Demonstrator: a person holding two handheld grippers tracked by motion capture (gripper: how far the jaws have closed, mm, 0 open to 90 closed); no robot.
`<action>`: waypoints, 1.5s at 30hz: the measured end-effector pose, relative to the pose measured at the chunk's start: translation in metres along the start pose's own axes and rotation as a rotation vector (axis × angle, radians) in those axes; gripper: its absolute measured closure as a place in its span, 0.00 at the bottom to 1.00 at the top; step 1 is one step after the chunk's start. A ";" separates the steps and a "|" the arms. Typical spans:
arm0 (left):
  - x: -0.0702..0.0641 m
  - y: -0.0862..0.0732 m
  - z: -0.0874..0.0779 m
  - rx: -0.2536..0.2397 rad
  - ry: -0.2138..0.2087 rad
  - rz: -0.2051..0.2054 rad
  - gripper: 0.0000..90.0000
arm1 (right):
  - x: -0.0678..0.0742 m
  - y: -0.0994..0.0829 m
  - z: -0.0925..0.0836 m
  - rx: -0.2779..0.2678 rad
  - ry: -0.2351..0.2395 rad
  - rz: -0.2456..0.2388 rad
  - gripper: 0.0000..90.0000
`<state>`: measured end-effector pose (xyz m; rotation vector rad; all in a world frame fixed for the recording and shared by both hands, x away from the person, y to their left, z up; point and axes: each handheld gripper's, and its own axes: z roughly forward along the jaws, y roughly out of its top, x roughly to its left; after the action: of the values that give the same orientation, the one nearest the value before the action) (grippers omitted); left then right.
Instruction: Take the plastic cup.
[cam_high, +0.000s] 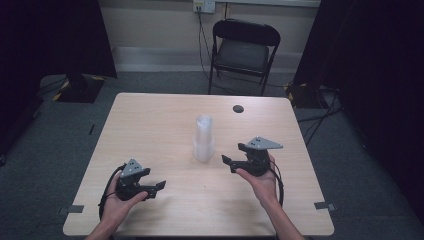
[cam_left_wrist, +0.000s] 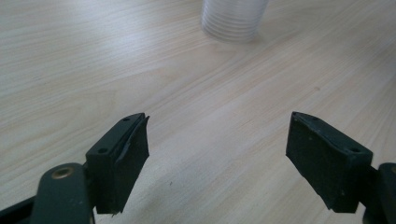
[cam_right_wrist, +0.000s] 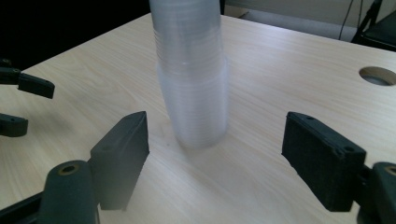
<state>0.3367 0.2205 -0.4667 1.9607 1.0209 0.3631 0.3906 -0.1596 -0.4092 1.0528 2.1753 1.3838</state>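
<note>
2 grippers, left gripper (cam_high: 159, 186) and right gripper (cam_high: 231, 161), stood released, nothing held. Cup stack (cam_high: 203, 137) at table (cam_high: 150, 130) centre judged light, slippery, crushable; grip low, near base.

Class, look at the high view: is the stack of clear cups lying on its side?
No, the stack of clear cups stands upright on the table.

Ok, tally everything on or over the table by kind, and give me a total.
Stack of clear plastic cups: 1
Black two-jaw hand-held tools: 2, left tool, right tool, both open and apart from the stack
Total: 3
</note>
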 end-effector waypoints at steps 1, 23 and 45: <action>0.000 0.000 0.000 -0.002 -0.002 -0.002 0.23 | 0.001 0.003 0.002 -0.005 0.003 -0.005 0.24; -0.004 0.000 0.001 -0.001 0.009 0.020 0.25 | 0.009 0.053 0.058 -0.033 0.061 -0.051 0.20; -0.004 -0.001 0.003 0.024 0.019 0.018 0.25 | 0.008 0.055 0.107 -0.039 0.048 -0.043 0.19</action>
<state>0.3351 0.2159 -0.4690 1.9922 1.0241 0.3819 0.4748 -0.0737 -0.4092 0.9628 2.1827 1.4409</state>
